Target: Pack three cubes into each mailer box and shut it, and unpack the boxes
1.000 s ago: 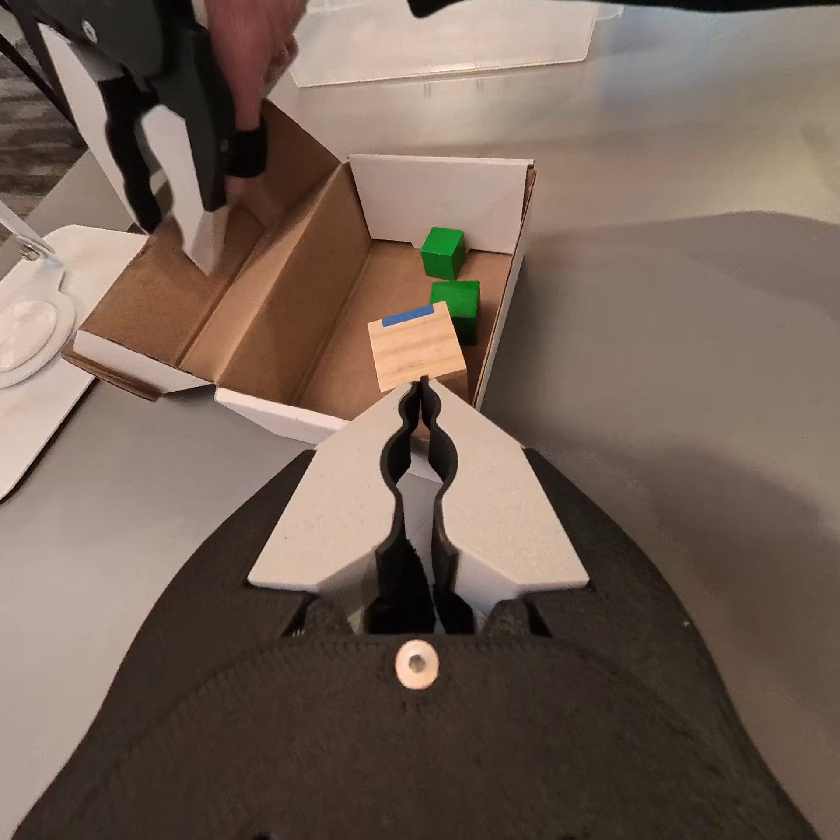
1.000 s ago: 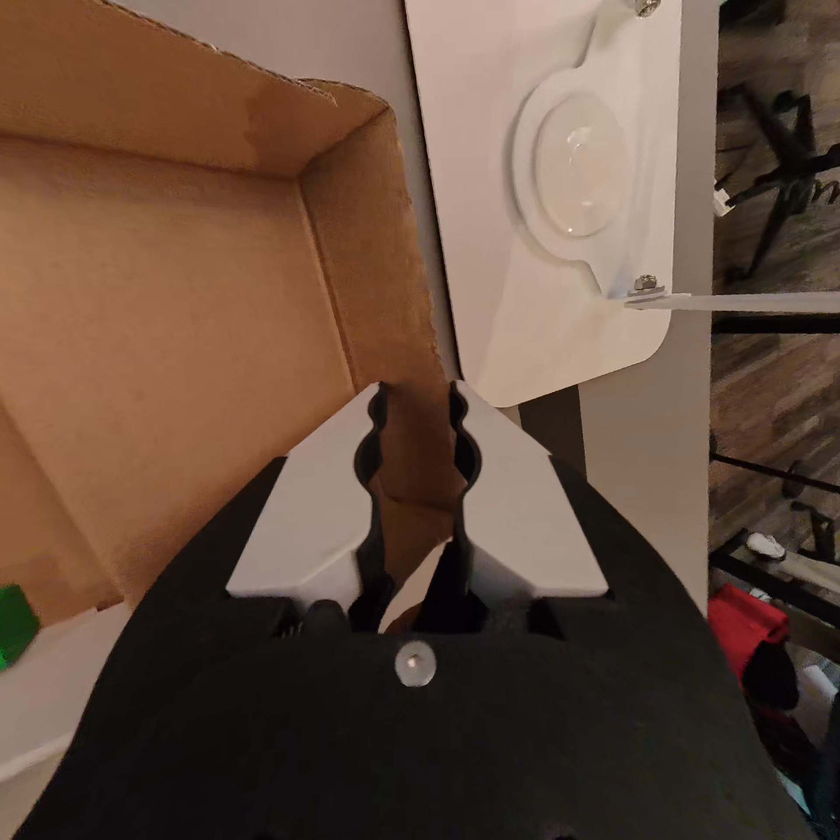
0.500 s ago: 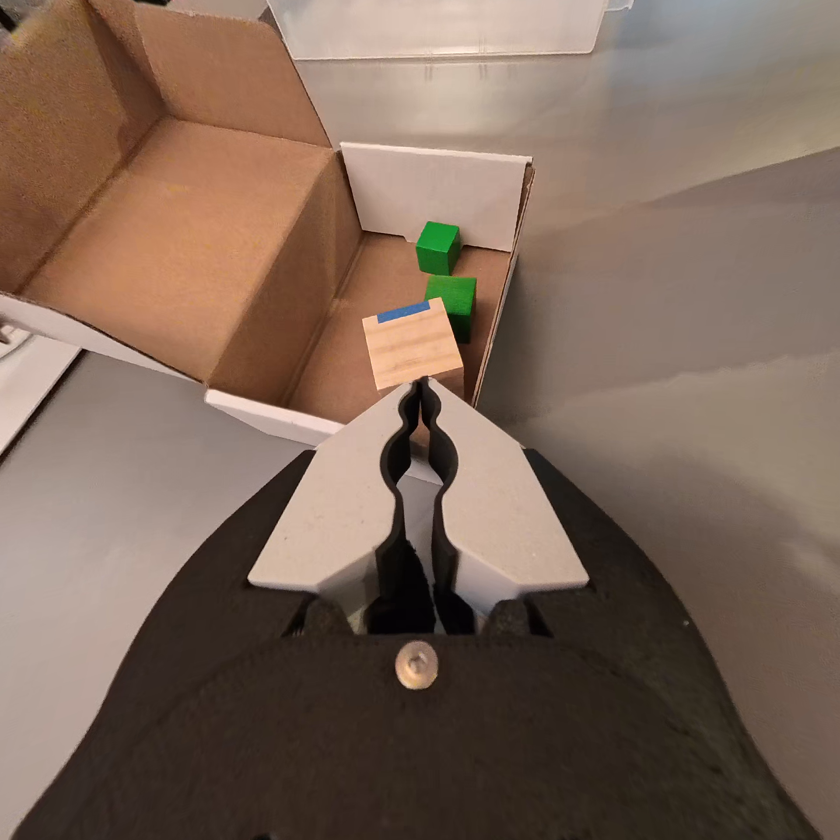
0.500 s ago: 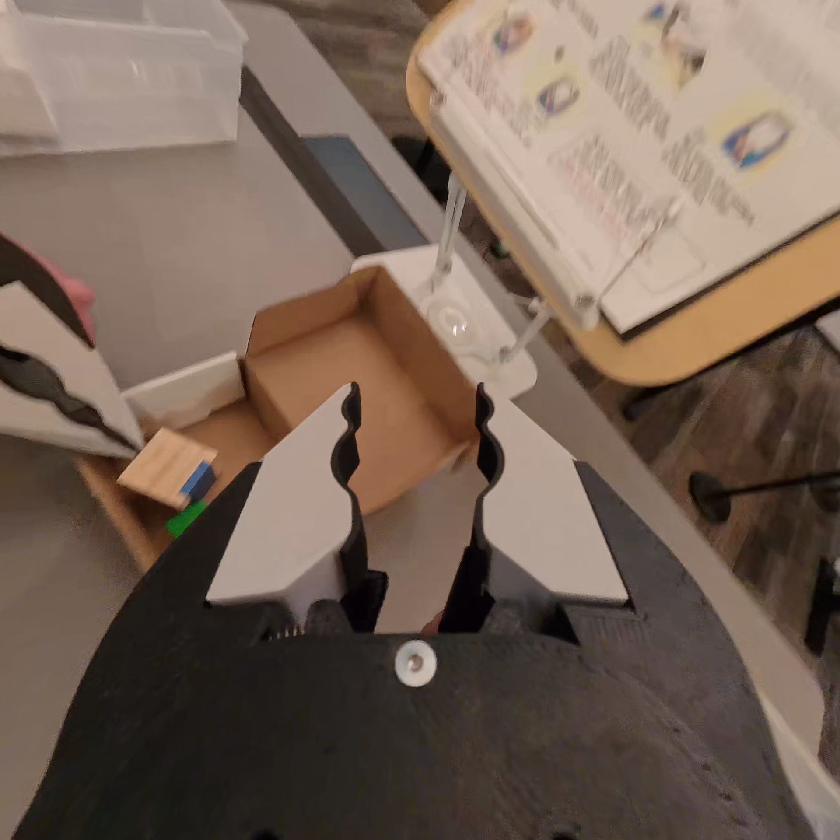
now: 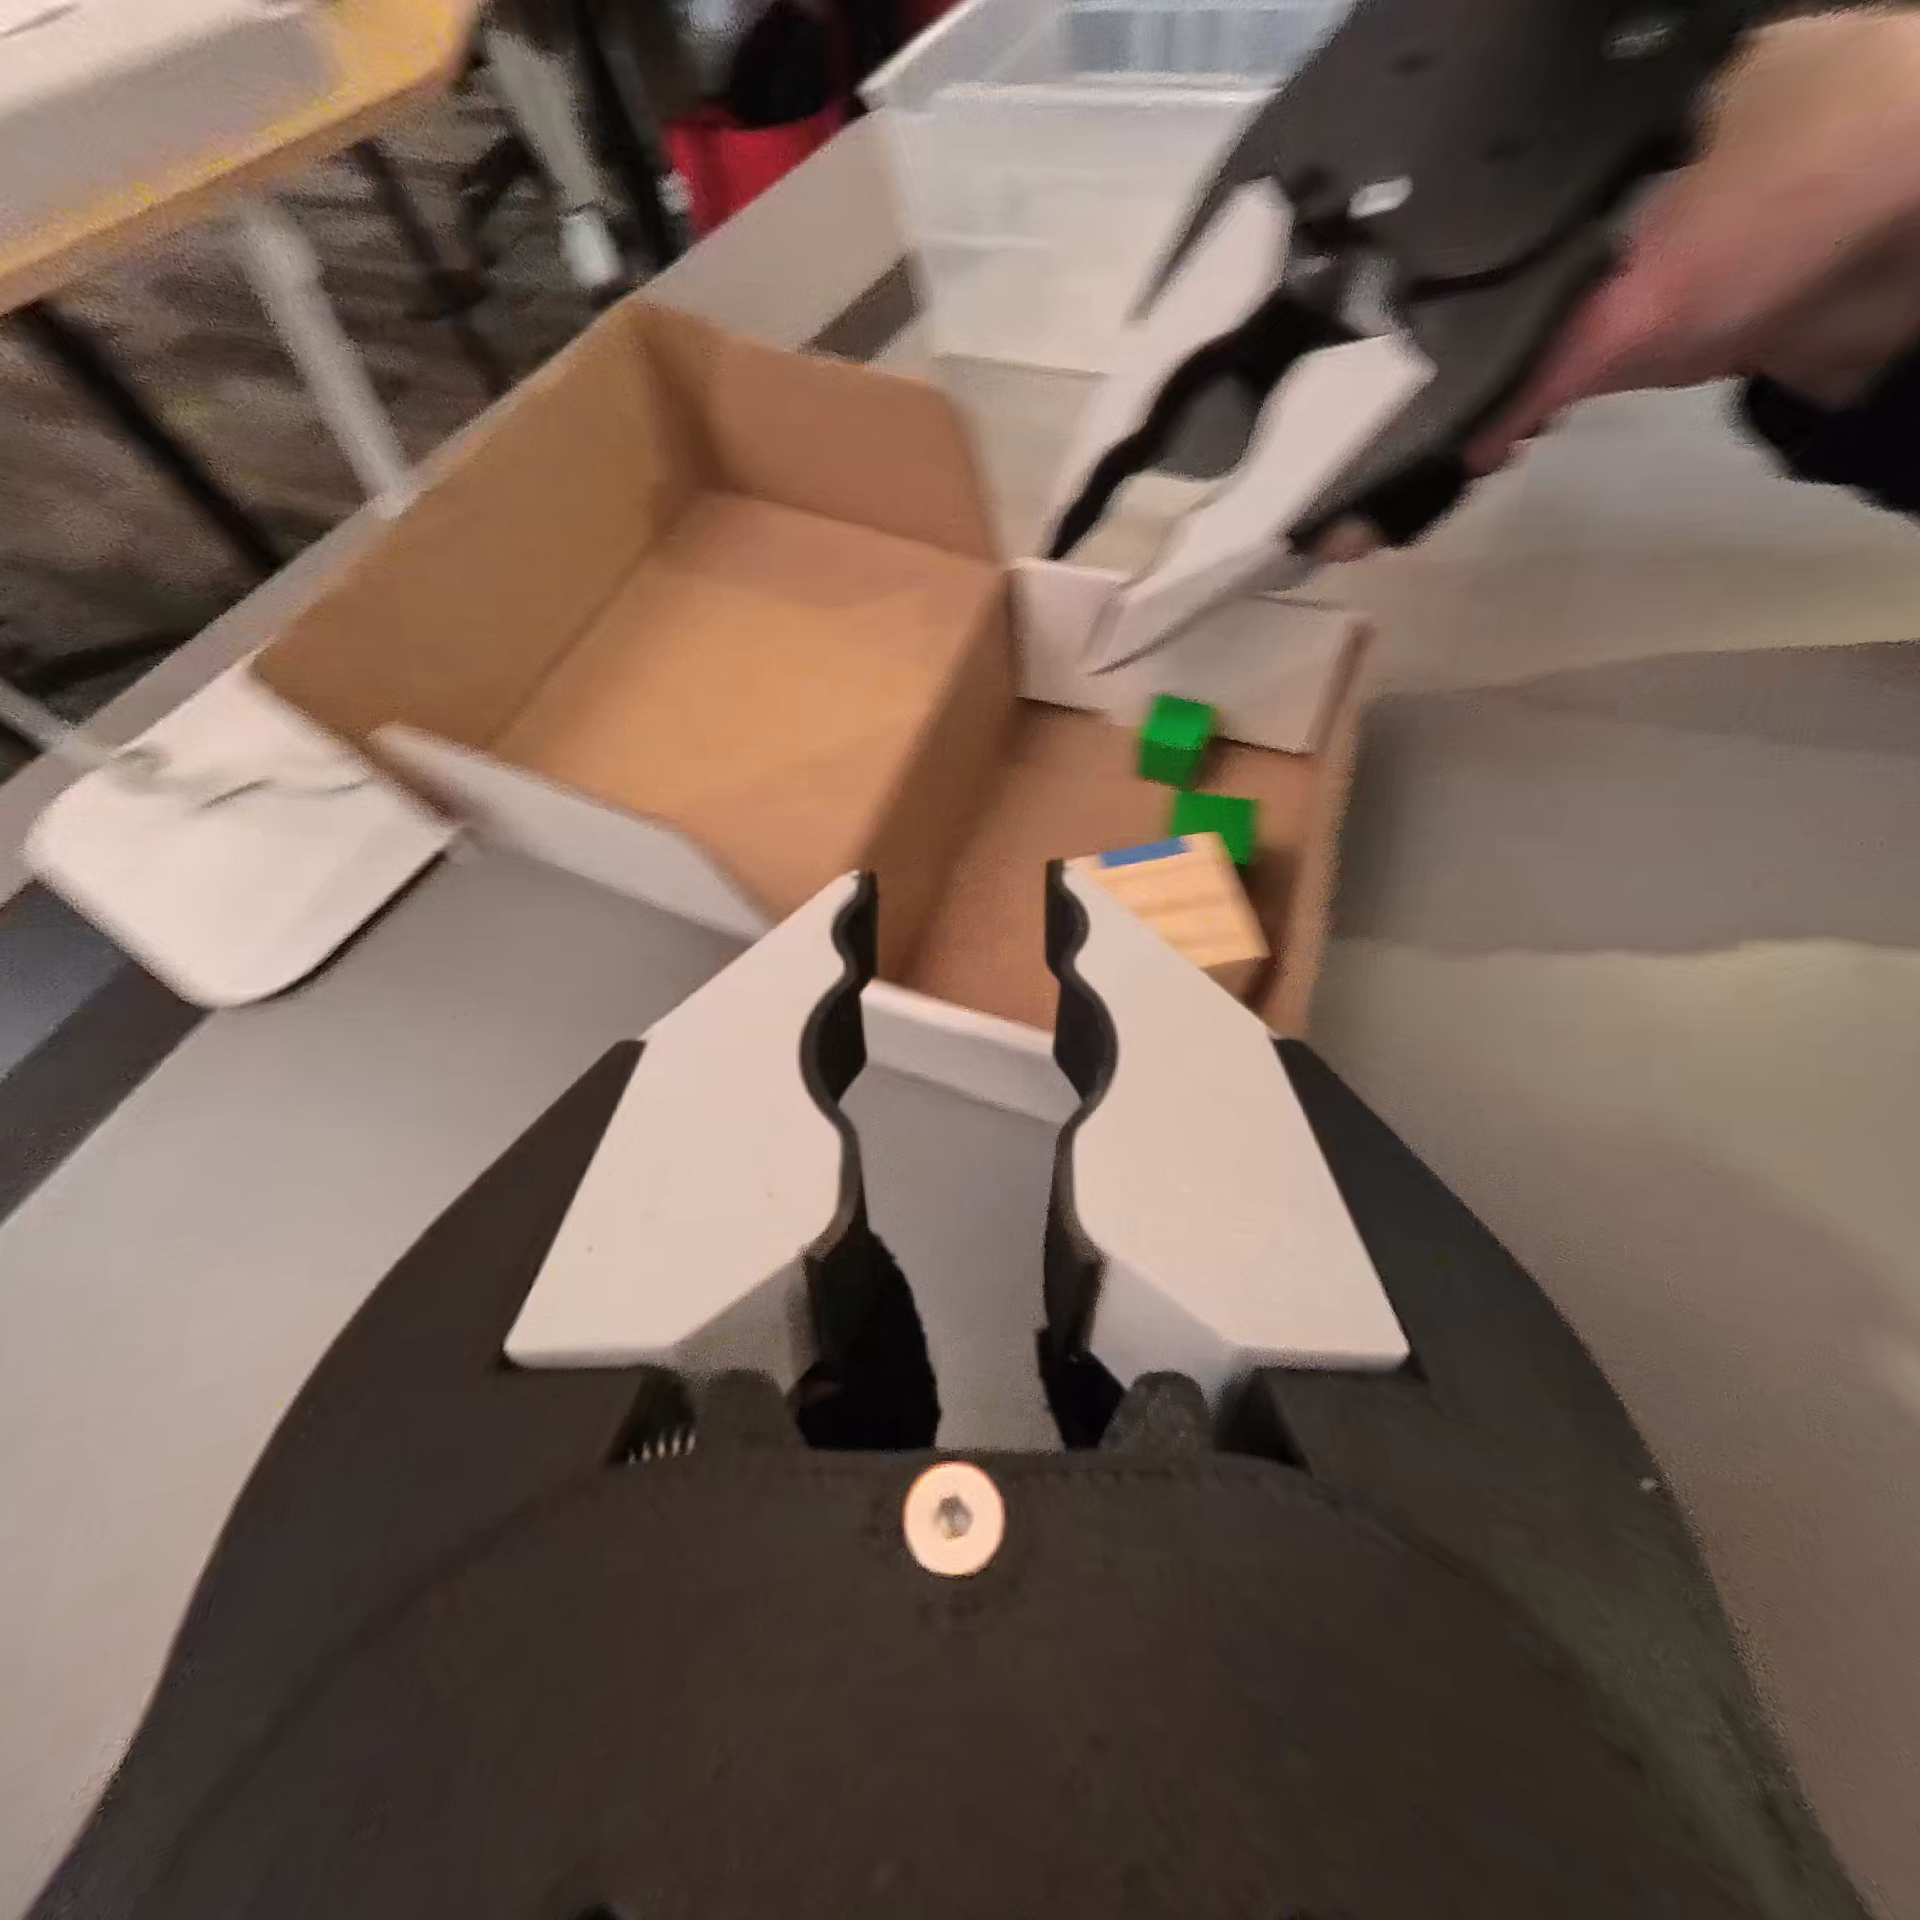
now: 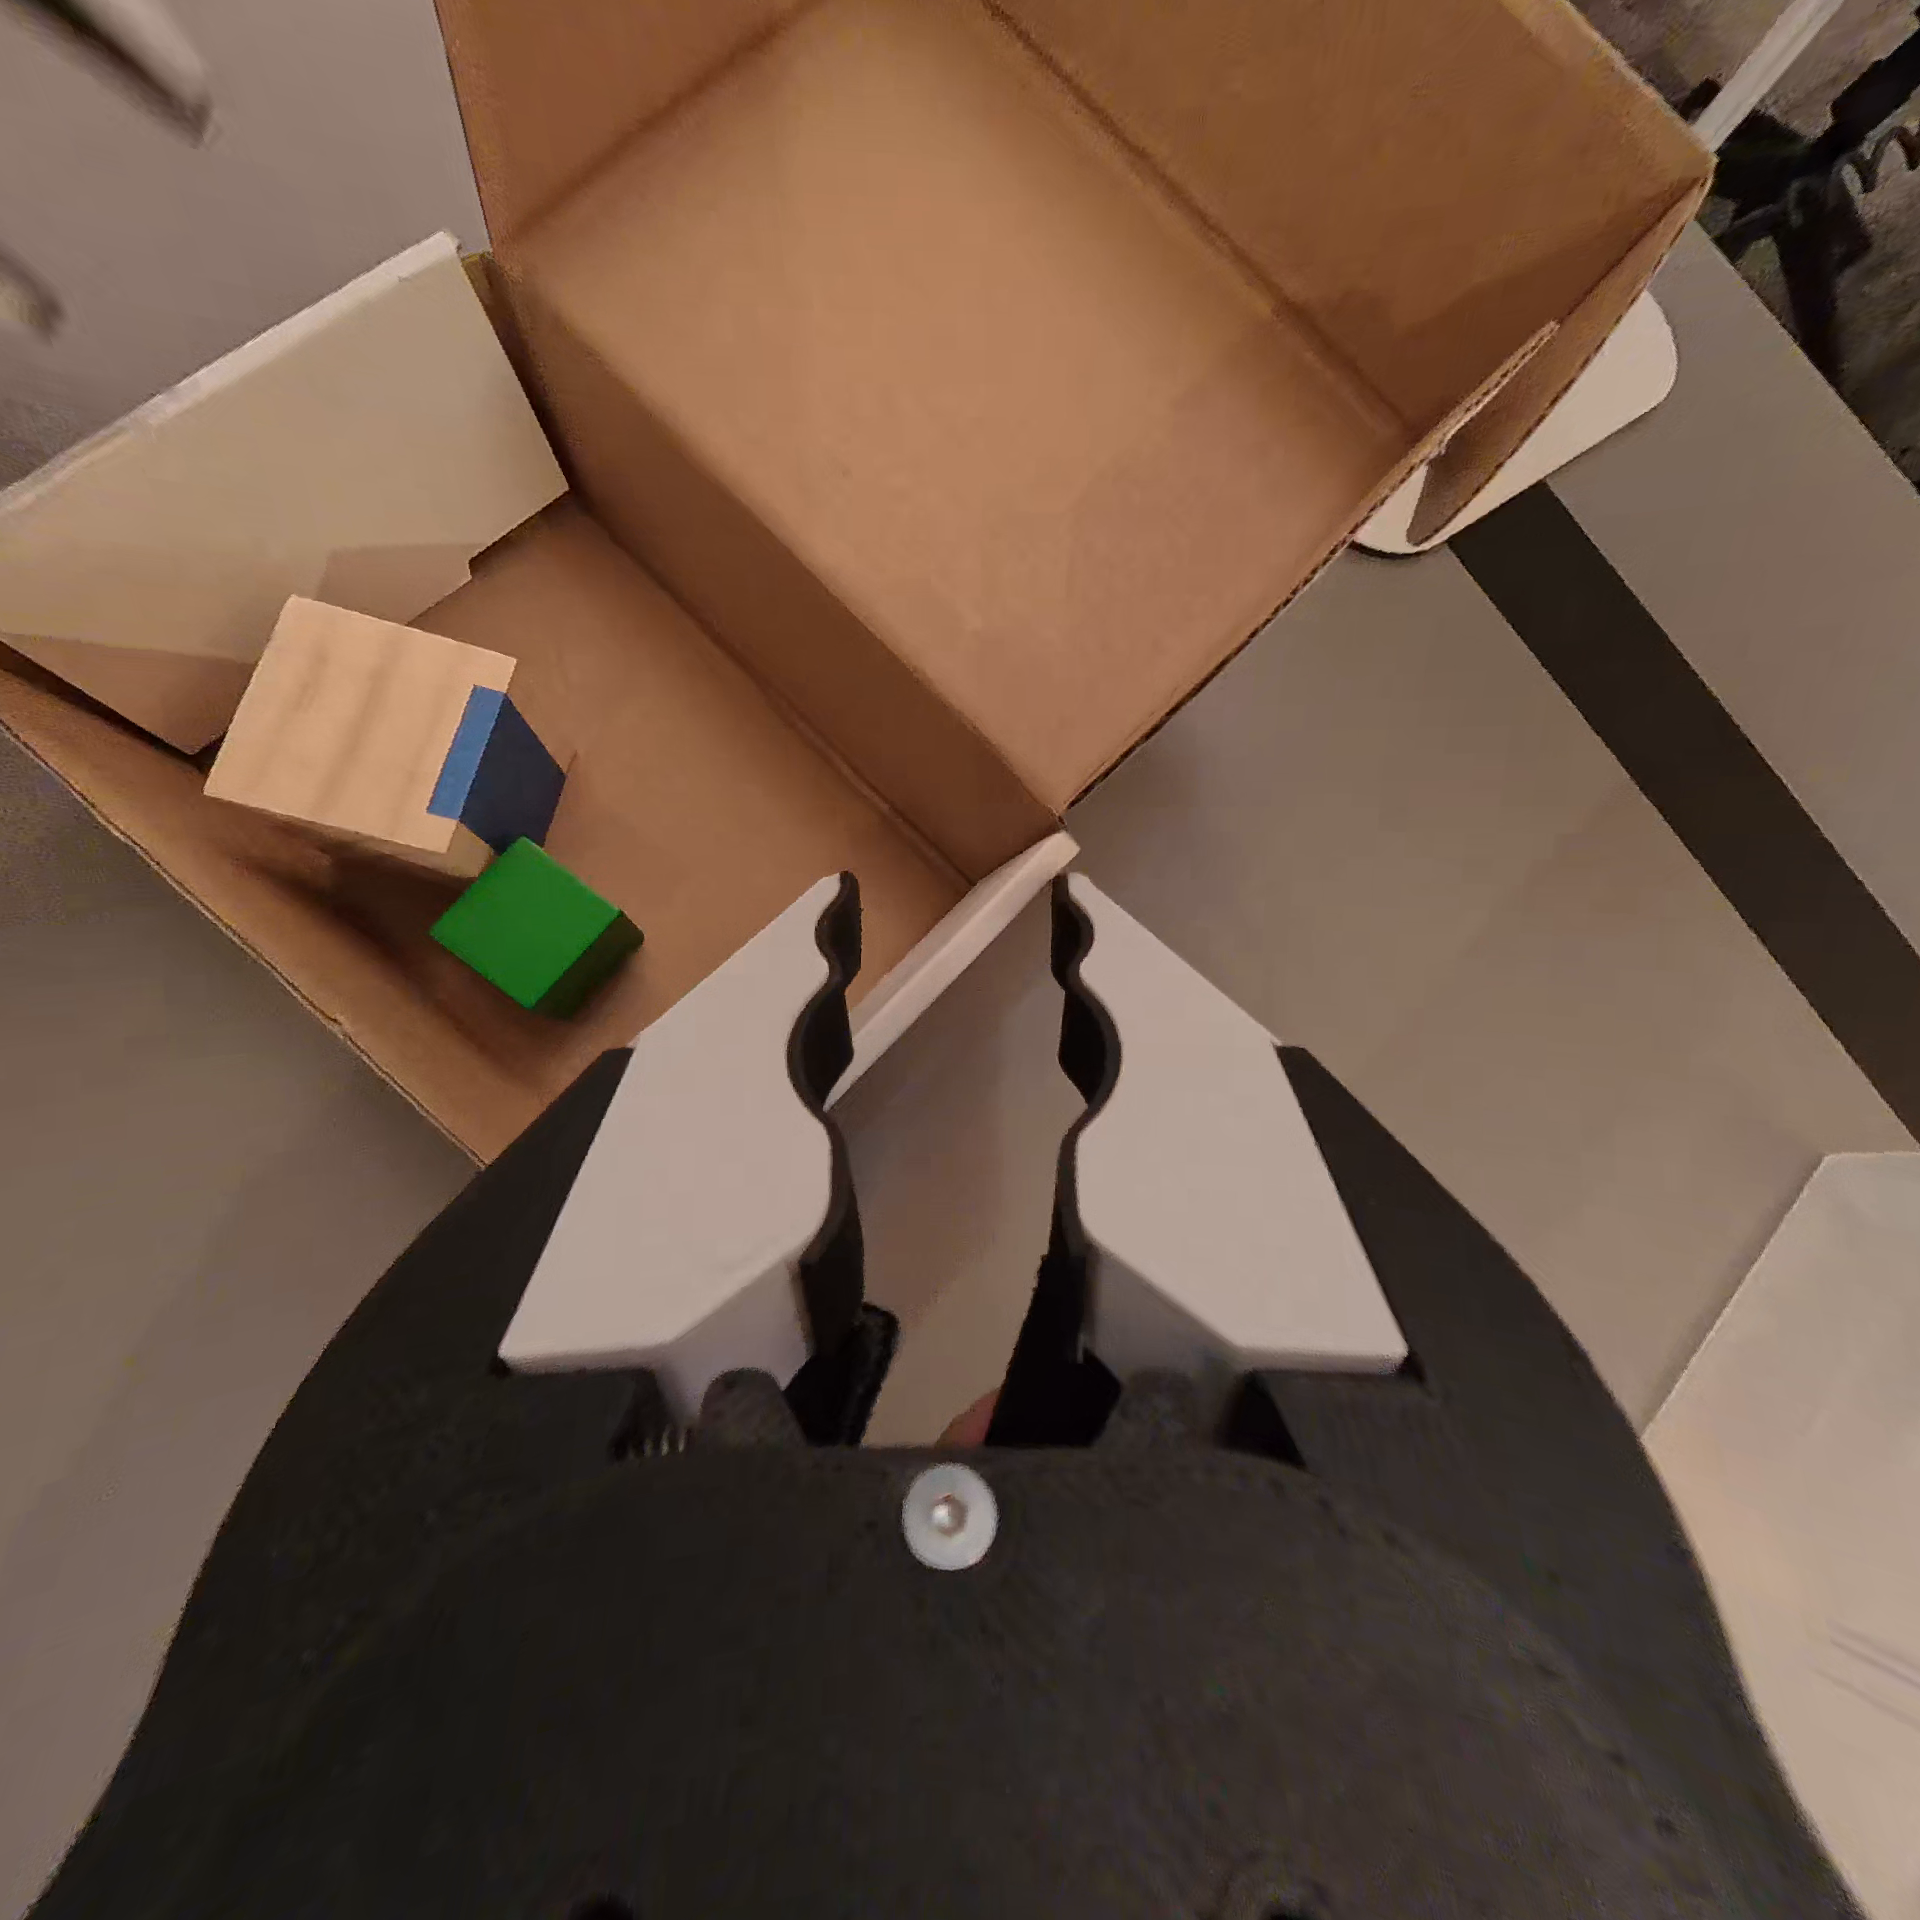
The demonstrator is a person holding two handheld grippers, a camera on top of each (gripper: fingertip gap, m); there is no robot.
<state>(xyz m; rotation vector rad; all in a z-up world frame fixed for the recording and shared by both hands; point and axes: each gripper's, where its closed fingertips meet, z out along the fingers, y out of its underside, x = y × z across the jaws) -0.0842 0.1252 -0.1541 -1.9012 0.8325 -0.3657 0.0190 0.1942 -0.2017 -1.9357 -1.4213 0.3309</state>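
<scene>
left view: my left gripper [image 5: 956, 935], pinched together a moment ago, now stands apart and empty at the near wall of the box [image 5: 966, 1039]; two green cubes [image 5: 1174, 738] and the wood cube [image 5: 1184, 904] lie inside, and the right gripper [image 5: 1195, 499] has swung in over the far wall. right view: my right gripper [image 6: 951, 935] is also apart and empty, above the box corner, having let go of the lid [image 6: 935, 364], which lies open. i judge unpacking comes next.
</scene>
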